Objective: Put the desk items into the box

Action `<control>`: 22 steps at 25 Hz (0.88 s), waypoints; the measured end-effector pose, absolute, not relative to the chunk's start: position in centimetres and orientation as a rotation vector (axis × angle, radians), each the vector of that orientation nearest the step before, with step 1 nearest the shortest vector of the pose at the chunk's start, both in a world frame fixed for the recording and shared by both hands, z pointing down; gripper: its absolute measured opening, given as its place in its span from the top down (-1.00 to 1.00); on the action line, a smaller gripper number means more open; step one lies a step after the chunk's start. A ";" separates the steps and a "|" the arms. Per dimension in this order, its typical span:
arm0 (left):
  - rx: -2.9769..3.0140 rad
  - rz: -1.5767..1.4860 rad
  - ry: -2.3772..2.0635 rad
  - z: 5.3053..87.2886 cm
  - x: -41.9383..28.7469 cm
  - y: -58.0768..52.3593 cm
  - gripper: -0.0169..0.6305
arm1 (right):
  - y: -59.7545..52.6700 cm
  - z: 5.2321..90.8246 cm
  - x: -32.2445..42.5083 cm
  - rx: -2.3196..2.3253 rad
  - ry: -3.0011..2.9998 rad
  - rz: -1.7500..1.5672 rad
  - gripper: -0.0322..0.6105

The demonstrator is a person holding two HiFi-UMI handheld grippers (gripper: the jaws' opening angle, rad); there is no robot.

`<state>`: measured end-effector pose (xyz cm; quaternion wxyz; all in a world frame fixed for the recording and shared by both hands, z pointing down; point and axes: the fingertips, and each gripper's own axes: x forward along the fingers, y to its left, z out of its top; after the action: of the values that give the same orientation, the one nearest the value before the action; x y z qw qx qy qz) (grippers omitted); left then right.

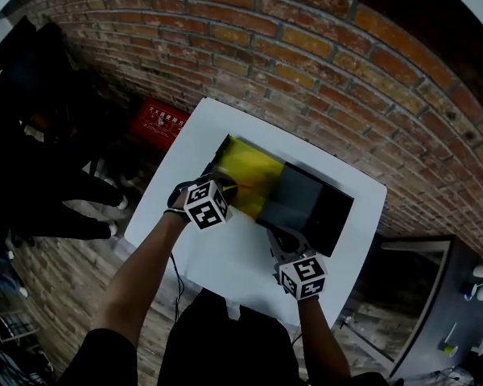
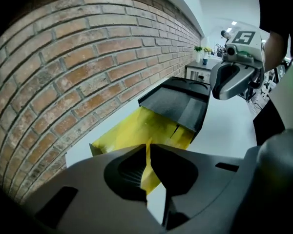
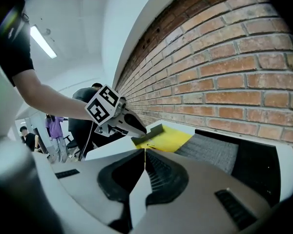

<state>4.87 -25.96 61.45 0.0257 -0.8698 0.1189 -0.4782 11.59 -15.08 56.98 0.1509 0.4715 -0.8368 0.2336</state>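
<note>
The white table (image 1: 225,256) fills the middle of the head view. I see no loose items left on it, so I judge the packing done, with only closing the box still to do. The box (image 1: 306,203) sits at centre frame, near the table's far edge by the brick wall (image 1: 322,63). Its left half is yellow and its right half dark grey and black, and I cannot see inside. 1 yellow flap (image 2: 149,172) stands thin and edge-on, and my left gripper (image 2: 147,149) is clamped on it. My right gripper (image 3: 144,152), lower centre-right in the head view beside the box's near edge, has its 2 jaws pressed together on nothing.
</note>
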 end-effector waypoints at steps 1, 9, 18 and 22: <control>-2.712 -1.469 0.399 61.0 4.7 -25.4 0.84 | -14.9 56.6 11.7 1.347 -2.416 0.662 0.83; -2.896 -1.340 0.723 57.6 2.6 -19.4 0.91 | -13.3 53.4 11.6 1.265 -2.535 0.575 0.83; -2.985 -1.065 1.224 52.4 -3.0 -13.4 0.91 | -10.5 49.4 10.6 1.162 -2.665 0.481 0.83; -2.994 -0.938 1.368 50.5 -4.5 -11.2 0.91 | -9.1 48.4 10.8 1.156 -2.683 0.461 0.83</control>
<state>-4.54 -11.23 50.45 -0.1400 -0.8662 0.3957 -0.2713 10.76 -9.07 48.37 0.0916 0.3892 -0.9033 0.1553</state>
